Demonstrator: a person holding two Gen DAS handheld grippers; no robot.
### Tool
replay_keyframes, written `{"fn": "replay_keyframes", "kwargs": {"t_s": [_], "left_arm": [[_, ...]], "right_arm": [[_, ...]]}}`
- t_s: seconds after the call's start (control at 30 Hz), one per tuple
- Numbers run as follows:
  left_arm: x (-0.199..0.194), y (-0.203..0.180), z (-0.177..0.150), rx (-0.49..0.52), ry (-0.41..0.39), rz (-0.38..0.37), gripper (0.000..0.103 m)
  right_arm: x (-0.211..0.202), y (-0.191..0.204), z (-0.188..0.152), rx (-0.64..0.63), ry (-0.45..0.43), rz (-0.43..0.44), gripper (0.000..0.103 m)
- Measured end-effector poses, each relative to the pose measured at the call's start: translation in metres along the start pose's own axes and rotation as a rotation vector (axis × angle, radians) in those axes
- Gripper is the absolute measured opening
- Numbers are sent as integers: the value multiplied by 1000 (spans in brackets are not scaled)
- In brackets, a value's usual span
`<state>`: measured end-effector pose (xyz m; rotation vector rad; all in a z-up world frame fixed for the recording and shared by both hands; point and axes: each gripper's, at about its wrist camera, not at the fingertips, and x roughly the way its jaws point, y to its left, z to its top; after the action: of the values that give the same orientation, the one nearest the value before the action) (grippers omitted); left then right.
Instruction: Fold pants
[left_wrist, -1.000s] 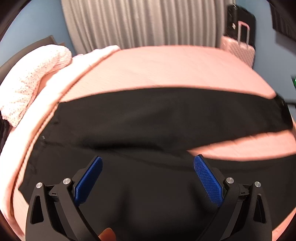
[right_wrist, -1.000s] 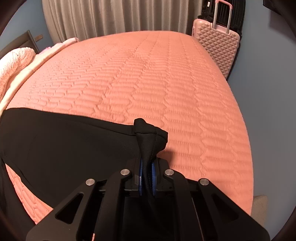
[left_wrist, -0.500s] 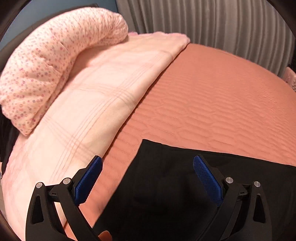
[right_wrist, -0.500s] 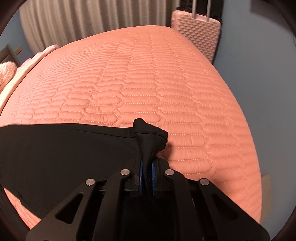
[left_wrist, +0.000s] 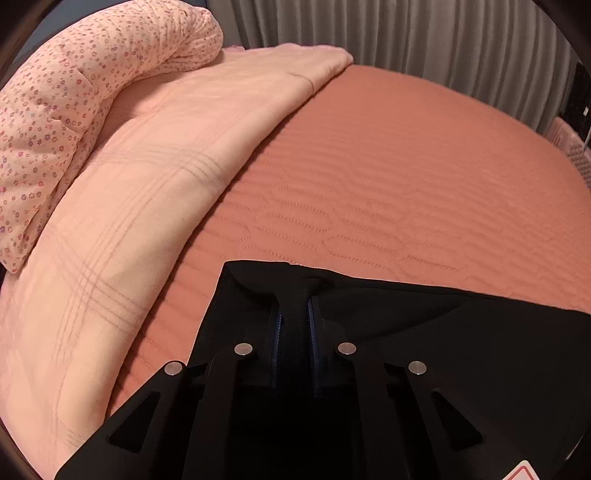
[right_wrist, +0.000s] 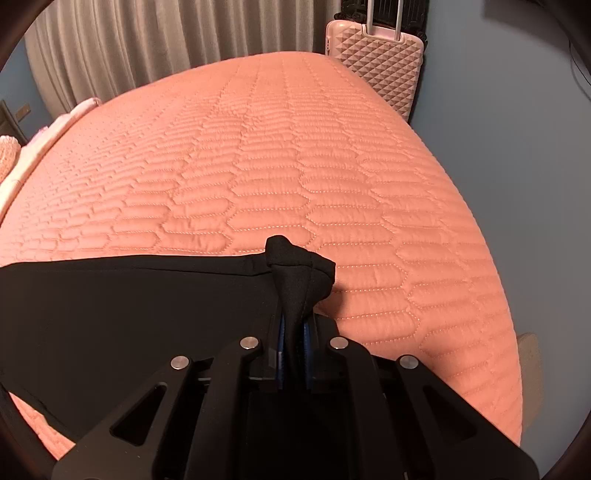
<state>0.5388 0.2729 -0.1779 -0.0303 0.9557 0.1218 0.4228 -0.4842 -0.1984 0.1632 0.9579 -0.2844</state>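
Left wrist view: the left gripper (left_wrist: 295, 314) is clamping the black pants (left_wrist: 424, 332), its jaws having just closed. The right gripper (right_wrist: 293, 332) is pinching a bunched pants end; lifting both together should keep the fold even.

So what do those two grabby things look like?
Each hand-held gripper, left and right, is built of flat matte black arms with triangle-shaped cutouts and round silver pins at the joints. The finger pads are blue with a bumpy texture. The left one has a small red and white sticker at the picture's bottom edge. No cables or sleeves show.
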Motion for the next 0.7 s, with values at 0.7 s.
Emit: {"fn": "replay_keyframes", "kwargs": {"t_s": [0.7], "left_arm": [[-246, 104, -215, 58, -61, -142, 16]], "right_arm": [[-216, -58, -159, -208, -1, 55, 22]]}}
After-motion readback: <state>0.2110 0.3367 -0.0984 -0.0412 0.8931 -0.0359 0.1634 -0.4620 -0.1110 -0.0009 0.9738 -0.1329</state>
